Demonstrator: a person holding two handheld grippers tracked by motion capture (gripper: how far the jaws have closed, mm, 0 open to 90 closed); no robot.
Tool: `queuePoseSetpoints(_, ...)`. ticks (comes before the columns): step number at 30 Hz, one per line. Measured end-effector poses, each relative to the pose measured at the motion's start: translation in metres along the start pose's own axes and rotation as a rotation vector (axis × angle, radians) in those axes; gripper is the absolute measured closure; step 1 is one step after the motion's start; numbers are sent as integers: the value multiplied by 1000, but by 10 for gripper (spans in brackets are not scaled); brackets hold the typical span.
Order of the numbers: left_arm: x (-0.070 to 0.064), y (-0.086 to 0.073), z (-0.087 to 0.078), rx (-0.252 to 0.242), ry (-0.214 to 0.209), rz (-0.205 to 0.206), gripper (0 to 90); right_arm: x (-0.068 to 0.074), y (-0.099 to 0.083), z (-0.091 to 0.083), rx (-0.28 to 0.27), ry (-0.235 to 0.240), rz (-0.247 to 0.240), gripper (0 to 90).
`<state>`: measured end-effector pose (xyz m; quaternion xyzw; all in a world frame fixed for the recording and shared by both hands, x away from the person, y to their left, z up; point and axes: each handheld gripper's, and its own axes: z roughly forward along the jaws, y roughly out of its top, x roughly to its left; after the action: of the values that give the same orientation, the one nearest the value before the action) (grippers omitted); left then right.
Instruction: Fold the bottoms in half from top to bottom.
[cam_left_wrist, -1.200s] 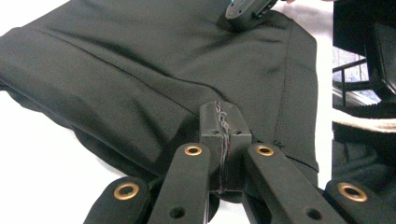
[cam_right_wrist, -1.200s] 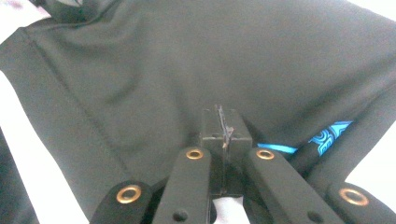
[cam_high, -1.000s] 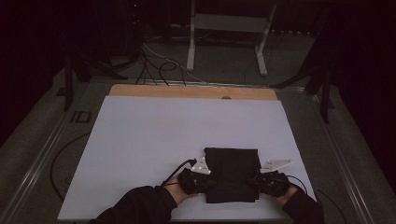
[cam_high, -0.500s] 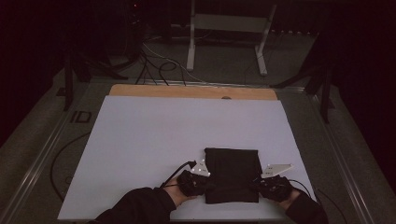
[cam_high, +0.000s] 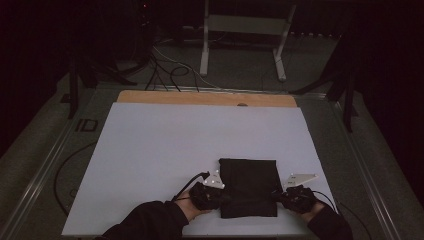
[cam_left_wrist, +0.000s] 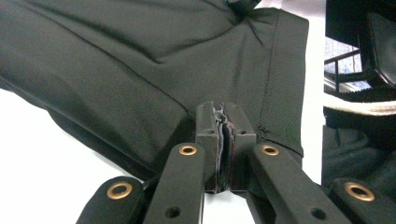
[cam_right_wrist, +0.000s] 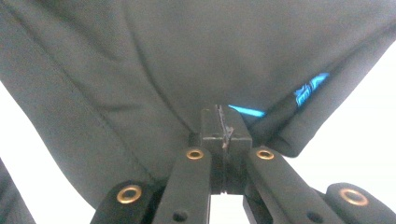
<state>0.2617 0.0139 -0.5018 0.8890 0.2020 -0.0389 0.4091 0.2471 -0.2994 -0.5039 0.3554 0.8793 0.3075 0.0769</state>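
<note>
2 near corners of the black garment (cam_high: 248, 186) are in your grip, so you appear to be in the middle of a fold: the cloth lies as a flat, squared-off rectangle on the near right part of the white counter (cam_high: 165, 150), close to its front edge, between your 2 hands. The next move, as I judge it, is to lift both corners together and carry them away from you toward the far edge of the garment; that calls for keeping the 2 grippers level and evenly spaced so the new crease runs straight and no layer slips out.

Your left gripper (cam_left_wrist: 225, 140) is shut tight on the garment's left edge, near a stitched hem (cam_left_wrist: 269, 70), with several layers of fabric squeezed between the jaws. Your right gripper (cam_right_wrist: 225, 133) is likewise clamped on the right edge, the jaws almost meeting on the cloth, just beside a fold where a small blue print (cam_right_wrist: 309, 88) peeks out. In the high view both grippers sit at the garment's near corners, left (cam_high: 209, 194) and right (cam_high: 294, 195), with your sleeves coming in from below.
</note>
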Motion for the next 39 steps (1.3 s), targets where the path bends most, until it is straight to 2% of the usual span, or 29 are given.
queuePoseSetpoints(3, 1, 1, -2, -8, -1, 4, 800, 1, 3, -2, -32, 16, -9, 897)
queuePoseSetpoints(4, 2, 3, -4, -17, 6, 12, 800, 2, 5, -4, -49, 10, -10, 853)
queuePoseSetpoints(5, 2, 4, -6, -22, 11, 16, 727, 3, 8, -6, -69, 14, -22, 779)
queuePoseSetpoints(7, 5, 6, -8, -39, 3, 13, 666, 4, 12, -6, -83, 5, -25, 663)
queuePoseSetpoints(9, 7, 8, -10, -47, 19, 15, 578, 4, 15, -6, -98, 1, -20, 555)
queuePoseSetpoints(11, 10, 10, -12, -56, 22, 8, 503, 4, 18, -7, -112, -10, -18, 477)
queuePoseSetpoints(14, 13, 14, -14, -59, 40, 8, 325, 3, 22, -9, -134, -10, -11, 344)
queuePoseSetpoints(15, 13, 14, -14, -59, 40, 8, 259, 3, 22, -9, -134, -10, -11, 344)
queuePoseSetpoints(16, 15, 17, -15, -59, 60, 7, 259, 3, 23, -9, -144, -13, 0, 301)
queuePoseSetpoints(17, 15, 17, -15, -53, 67, 8, 170, 0, 26, -11, -163, -28, 13, 240)
queuePoseSetpoints(19, 17, 19, -16, -59, 64, 7, 129, -1, 27, -12, -172, -16, 17, 157)
queuePoseSetpoints(21, 21, 20, -17, -67, 53, -9, 53, -3, 29, -12, -182, -40, 42, 149)
queuePoseSetpoints(22, 22, 21, -17, -69, 63, -12, 25, -4, 30, -13, -186, -45, 42, 141)
queuePoseSetpoints(30, 30, 25, -18, -136, 133, -44, 6, -11, 38, -16, -212, -93, 62, 141)
queuePoseSetpoints(34, 35, 28, -17, -143, 177, -73, 5, -15, 41, -15, -221, -109, 83, 141)
queuePoseSetpoints(36, 37, 29, -17, -136, 188, -87, 6, -17, 43, -14, -219, -131, 82, 143)
queuePoseSetpoints(37, 37, 30, -16, -137, 210, -97, 5, -18, 45, -14, -218, -135, 86, 142)
queuePoseSetpoints(39, 39, 32, -14, -132, 216, -107, 5, -21, 46, -13, -222, -154, 96, 142)
